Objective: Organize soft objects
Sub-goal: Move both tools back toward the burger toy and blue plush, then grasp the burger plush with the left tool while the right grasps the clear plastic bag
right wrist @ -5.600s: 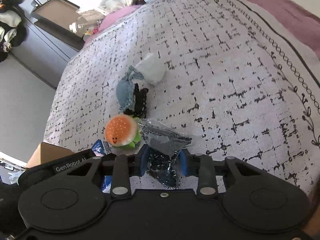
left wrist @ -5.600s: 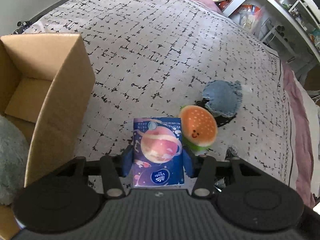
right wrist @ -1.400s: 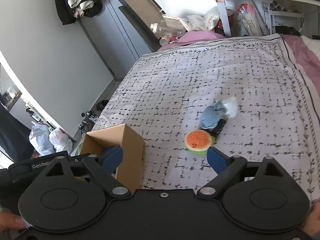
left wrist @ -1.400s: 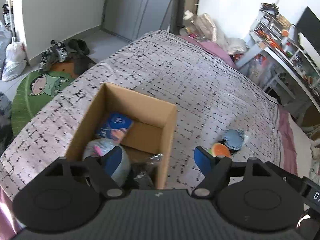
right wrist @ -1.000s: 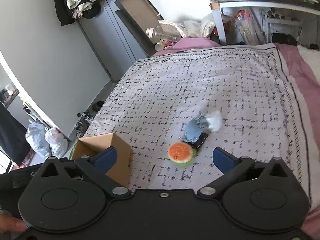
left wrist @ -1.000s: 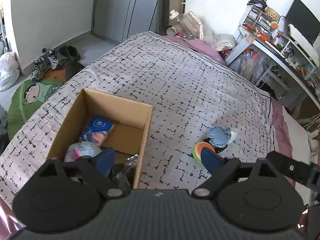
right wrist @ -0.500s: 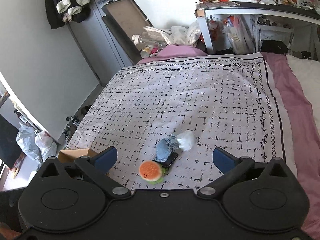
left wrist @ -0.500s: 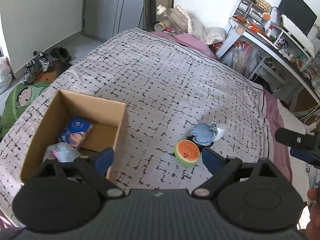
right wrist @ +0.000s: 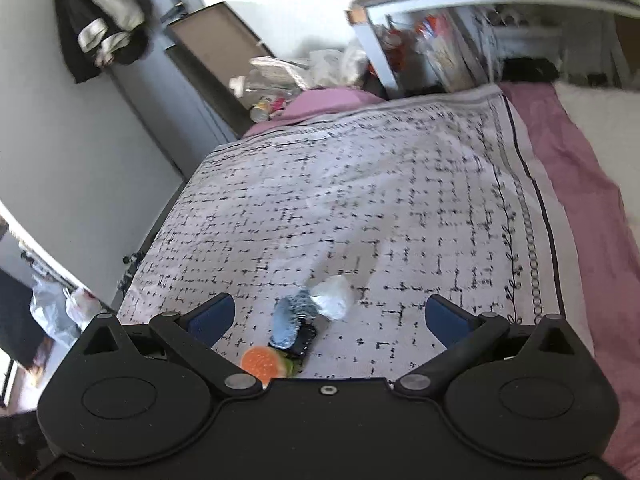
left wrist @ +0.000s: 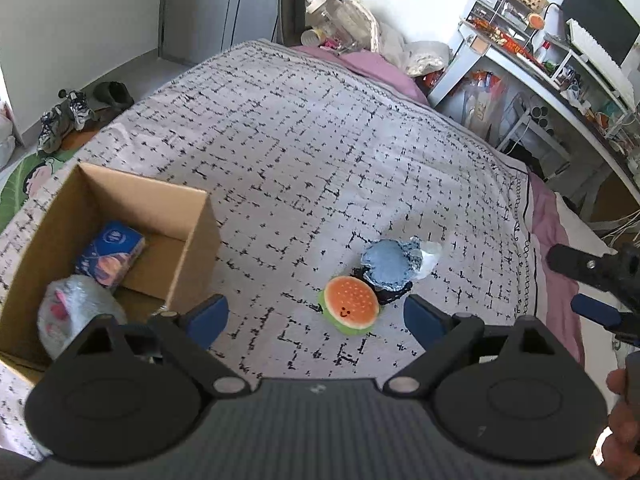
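— What do you have under your grippers, and what is it made of?

— You look down on a bed with a pale bedspread [left wrist: 360, 152], woven-looking, with a broken black grid print and a purple border. On its left side stands an open cardboard box [left wrist: 192, 240], plain brown, with straight walls. Inside it lie a tissue pack [left wrist: 110, 254] in glossy blue wrapping with a planet picture, and a grey fluffy plush [left wrist: 76, 316] with pink marks, round and soft.

— And the soft things that are not in the box?

— They lie together on the bedspread, well apart from the box. The burger plush [left wrist: 351, 309] is round, with an orange top, a small smiling face and a green edge. Just behind it, touching, you see a round denim piece [left wrist: 387, 266] with a frayed rim, over something black [left wrist: 386, 298] that I cannot identify. A crumpled clear plastic bag [left wrist: 428, 258] lies at the far side of the denim.

— How are your tools?

— Your left gripper [left wrist: 316, 316] has its blue pads spread wide and holds nothing; the burger plush shows between the fingers, but they do not touch it. Your right gripper [right wrist: 328, 320] is also spread wide and empty, above the same group, and its view is a little blurred.
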`<state>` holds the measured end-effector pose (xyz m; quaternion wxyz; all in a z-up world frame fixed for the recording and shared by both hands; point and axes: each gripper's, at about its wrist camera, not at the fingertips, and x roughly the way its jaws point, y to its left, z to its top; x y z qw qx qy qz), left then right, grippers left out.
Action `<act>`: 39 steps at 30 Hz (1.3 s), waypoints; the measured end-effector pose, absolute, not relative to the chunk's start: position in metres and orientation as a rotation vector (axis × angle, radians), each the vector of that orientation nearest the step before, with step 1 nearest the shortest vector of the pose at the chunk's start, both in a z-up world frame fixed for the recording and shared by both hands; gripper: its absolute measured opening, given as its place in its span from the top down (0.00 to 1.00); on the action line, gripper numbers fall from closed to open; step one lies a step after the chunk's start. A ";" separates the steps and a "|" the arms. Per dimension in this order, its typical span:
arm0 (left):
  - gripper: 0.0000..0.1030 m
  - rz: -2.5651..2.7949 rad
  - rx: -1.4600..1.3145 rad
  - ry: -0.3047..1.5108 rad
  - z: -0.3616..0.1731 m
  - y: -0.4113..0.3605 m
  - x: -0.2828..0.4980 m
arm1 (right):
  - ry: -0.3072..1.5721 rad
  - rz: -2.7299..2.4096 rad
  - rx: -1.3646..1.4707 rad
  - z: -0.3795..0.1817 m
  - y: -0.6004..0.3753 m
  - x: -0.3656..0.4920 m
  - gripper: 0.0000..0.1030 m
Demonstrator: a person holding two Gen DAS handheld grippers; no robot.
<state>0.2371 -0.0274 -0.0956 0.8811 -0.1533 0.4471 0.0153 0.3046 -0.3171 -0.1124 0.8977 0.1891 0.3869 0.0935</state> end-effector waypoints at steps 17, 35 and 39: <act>0.12 0.031 -0.350 0.997 -0.160 -0.064 0.288 | 0.908 0.218 0.539 -0.158 -0.329 0.347 0.10; 0.25 0.009 -0.390 1.073 -0.210 -0.061 0.326 | 1.039 0.133 0.667 -0.229 -0.297 0.416 0.21; 0.45 0.002 -0.398 1.086 -0.213 -0.058 0.329 | 1.049 0.152 0.644 -0.242 -0.288 0.422 0.38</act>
